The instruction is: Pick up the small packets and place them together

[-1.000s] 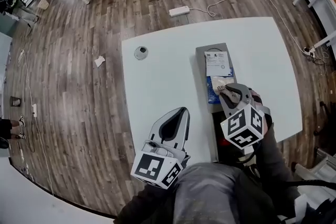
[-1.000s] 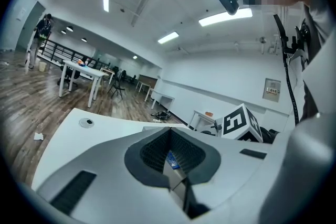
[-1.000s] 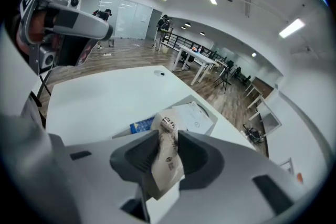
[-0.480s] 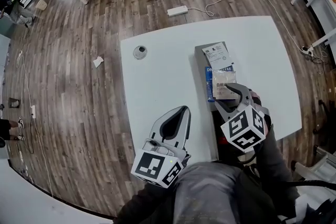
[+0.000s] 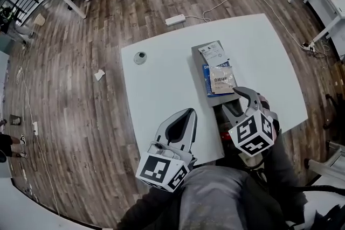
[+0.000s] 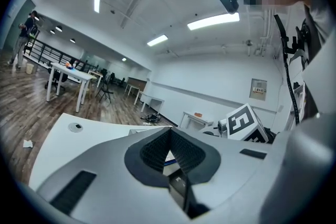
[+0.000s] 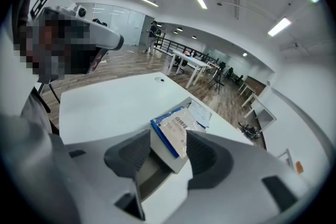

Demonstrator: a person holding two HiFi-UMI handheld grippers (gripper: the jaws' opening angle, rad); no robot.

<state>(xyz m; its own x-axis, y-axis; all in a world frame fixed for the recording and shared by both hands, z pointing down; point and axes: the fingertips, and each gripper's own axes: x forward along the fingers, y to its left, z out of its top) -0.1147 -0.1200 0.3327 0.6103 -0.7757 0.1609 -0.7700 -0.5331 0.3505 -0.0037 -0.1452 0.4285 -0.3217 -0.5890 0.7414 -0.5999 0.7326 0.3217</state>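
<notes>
Two grippers reach over the near edge of a white table [image 5: 161, 78]. The left gripper [image 5: 188, 113] lies almost level, jaws pressed together on nothing. The right gripper [image 5: 233, 98] tilts downward (jaws spread, having just been opening, nothing pinched). Three packets [image 5: 220, 79] lie overlapping on a grey tray [image 5: 197, 70] just beyond the right jaws, apart from them.

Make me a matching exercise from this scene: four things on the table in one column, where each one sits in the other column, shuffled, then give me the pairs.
Things
1. beige packet
2. blue packet
3. white packet
4. round cap

Places
A. at the far end of the grey tray
B. on the bare table, off the tray, to its left in the head view
C. lying on top of another packet
D. partly covered by another packet

Pairs: 1-C, 2-D, 3-A, 4-B
</notes>
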